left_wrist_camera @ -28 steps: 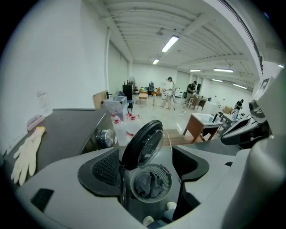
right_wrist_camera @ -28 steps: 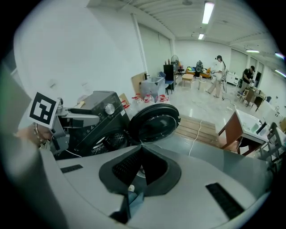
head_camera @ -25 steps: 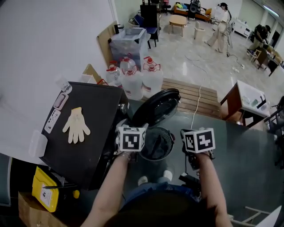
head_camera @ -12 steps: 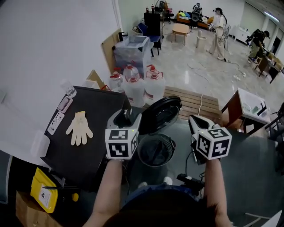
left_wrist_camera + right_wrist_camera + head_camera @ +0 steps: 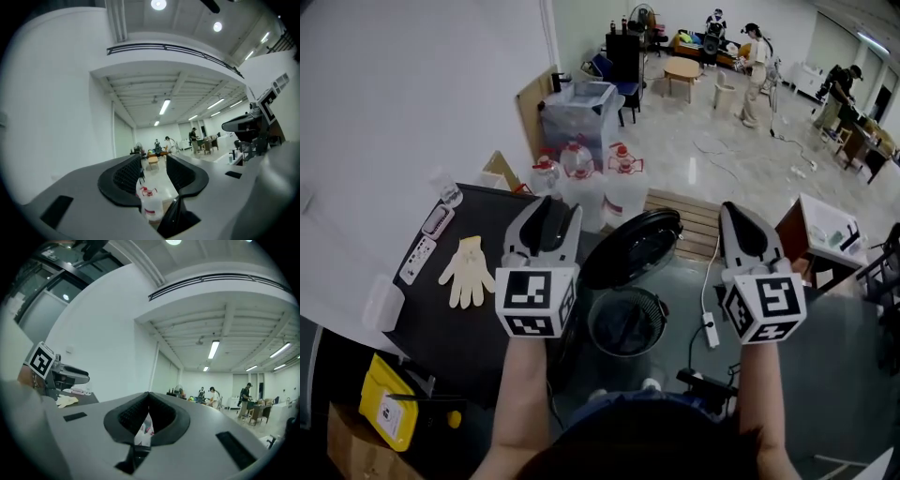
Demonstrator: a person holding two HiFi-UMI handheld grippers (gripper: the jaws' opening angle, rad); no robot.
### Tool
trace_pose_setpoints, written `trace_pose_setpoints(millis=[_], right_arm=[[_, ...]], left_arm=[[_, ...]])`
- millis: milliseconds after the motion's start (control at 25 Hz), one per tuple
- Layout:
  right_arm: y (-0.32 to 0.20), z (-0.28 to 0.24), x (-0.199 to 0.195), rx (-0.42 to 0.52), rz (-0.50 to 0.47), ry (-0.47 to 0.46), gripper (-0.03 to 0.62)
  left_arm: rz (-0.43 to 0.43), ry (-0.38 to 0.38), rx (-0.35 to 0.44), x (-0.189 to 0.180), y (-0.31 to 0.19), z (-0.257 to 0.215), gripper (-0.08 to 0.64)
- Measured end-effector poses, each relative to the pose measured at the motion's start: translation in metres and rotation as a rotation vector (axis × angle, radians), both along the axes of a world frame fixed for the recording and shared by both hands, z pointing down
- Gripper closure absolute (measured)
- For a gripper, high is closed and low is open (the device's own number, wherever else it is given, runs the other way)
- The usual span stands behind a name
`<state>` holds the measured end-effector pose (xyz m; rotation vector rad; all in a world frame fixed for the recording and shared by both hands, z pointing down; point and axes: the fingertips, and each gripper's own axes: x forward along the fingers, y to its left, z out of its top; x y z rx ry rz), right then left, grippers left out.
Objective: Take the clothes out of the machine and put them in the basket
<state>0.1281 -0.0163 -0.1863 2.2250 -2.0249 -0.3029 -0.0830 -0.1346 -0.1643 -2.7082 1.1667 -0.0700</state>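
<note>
Black basket [image 5: 626,322] sits below the open door [image 5: 630,247] of the machine [image 5: 478,323], clothes not visible, and with the left claw [image 5: 549,208] just closing on nothing and the right claw [image 5: 737,217] pressed shut empty, dipping down blind could clip that door.

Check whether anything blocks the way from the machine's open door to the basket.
Nothing visible does. The round door stands swung open from the black machine, and the basket sits on the floor right beside it, its top uncovered. The machine's opening itself is hidden in the head view.
</note>
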Motion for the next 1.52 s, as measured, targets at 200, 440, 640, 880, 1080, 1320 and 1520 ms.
trace_pose_setpoints(millis=[200, 440, 640, 880, 1080, 1320, 1520], right_arm=[[0.006, -0.037, -0.003, 0.088, 0.007, 0.081, 0.591], [0.015, -0.053, -0.012, 0.150, -0.014, 0.084, 0.589], [0.019, -0.054, -0.019, 0.178, -0.035, 0.082, 0.589], [0.020, -0.049, -0.021, 0.153, -0.038, 0.088, 0.591], [0.019, -0.045, -0.023, 0.133, -0.039, 0.094, 0.591], [0.017, -0.044, -0.025, 0.119, -0.031, 0.109, 0.591], [0.016, -0.046, -0.027, 0.115, -0.016, 0.112, 0.591]], left_arm=[[-0.014, 0.035, 0.133, -0.008, 0.003, -0.045, 0.434], [-0.010, 0.042, 0.241, -0.013, 0.011, -0.071, 0.552], [0.004, 0.021, 0.271, -0.010, 0.019, -0.076, 0.557], [-0.052, 0.014, 0.263, -0.018, 0.018, -0.071, 0.557], [-0.075, -0.016, 0.245, -0.024, 0.016, -0.063, 0.558], [-0.071, -0.030, 0.240, -0.025, 0.018, -0.059, 0.558], [-0.080, -0.023, 0.211, -0.030, 0.015, -0.056, 0.558]])
